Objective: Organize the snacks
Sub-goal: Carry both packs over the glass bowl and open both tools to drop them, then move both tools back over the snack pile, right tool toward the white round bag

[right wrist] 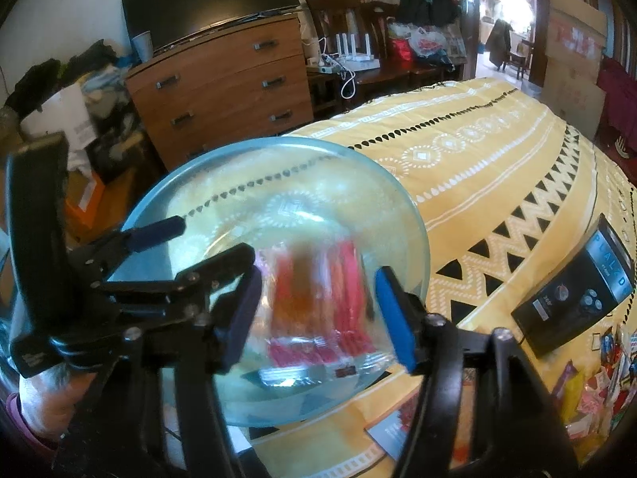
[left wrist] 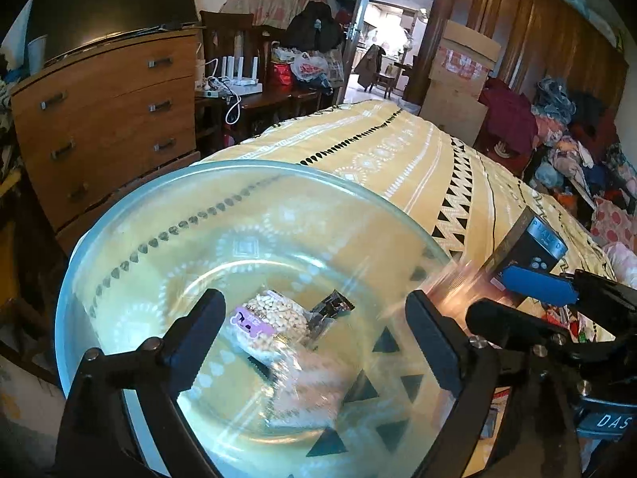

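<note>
A clear glass bowl point(left wrist: 131, 247) stands on the yellow patterned bedspread point(left wrist: 398, 159). It holds a packet of white nuts with a purple label point(left wrist: 270, 318) and a dark wrapper point(left wrist: 332, 306). My left gripper point(left wrist: 310, 338) is open over the bowl. My right gripper point(right wrist: 318, 314) is open just above the bowl point(right wrist: 278, 159); a blurred pink and red snack packet point(right wrist: 318, 302) sits between its fingers, falling or loose. The right gripper's blue pad point(left wrist: 537, 281) shows at the bowl's right side in the left wrist view.
A black box point(right wrist: 577, 302) lies on the bed to the right, with a heap of loose snack packets point(right wrist: 597, 378) beyond it. A wooden chest of drawers point(right wrist: 227, 87) stands past the bed's left edge. Cardboard boxes point(left wrist: 458, 79) and clothes point(left wrist: 557, 127) lie at the far right.
</note>
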Tool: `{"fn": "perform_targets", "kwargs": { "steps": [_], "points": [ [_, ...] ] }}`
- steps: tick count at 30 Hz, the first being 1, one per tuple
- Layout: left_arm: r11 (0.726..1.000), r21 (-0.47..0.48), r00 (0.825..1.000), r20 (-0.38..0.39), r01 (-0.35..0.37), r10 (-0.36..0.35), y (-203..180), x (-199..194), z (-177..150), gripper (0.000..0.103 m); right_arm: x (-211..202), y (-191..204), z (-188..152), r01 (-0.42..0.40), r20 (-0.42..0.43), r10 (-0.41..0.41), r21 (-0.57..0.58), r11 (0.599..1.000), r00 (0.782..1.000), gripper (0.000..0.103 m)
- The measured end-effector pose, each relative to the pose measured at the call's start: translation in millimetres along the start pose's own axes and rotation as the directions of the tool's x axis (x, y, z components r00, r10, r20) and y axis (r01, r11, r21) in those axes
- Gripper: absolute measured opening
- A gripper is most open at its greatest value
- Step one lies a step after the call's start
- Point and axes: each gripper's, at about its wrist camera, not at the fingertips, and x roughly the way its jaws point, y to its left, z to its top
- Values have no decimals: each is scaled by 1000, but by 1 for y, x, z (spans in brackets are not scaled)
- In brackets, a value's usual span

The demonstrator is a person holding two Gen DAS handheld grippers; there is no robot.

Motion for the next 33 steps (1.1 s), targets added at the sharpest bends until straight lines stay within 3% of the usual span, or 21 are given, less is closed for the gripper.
{"fn": "perform_targets", "kwargs": {
  "steps": [4,20,26,33],
  "points": [
    [1000,-3,1000,1,-7,7,2,0,0,94,-3,-2,1,9,10,-9,4,1000,1000,74],
    [1000,7,1000,11,-13,13,-2,-5,-4,94,-48,5,-17,30,142,-25,-37,999,990,76],
    [1000,27,999,52,-10,9,-15,-24,-3,94,-81,4,-34,30,218,-23,-27,999,976,80],
    [992,124,991,135,-36,19,-53,-54,-8,94,-125,-5,-71,80,303,-75,-5,997,950,86]
  ]
}}
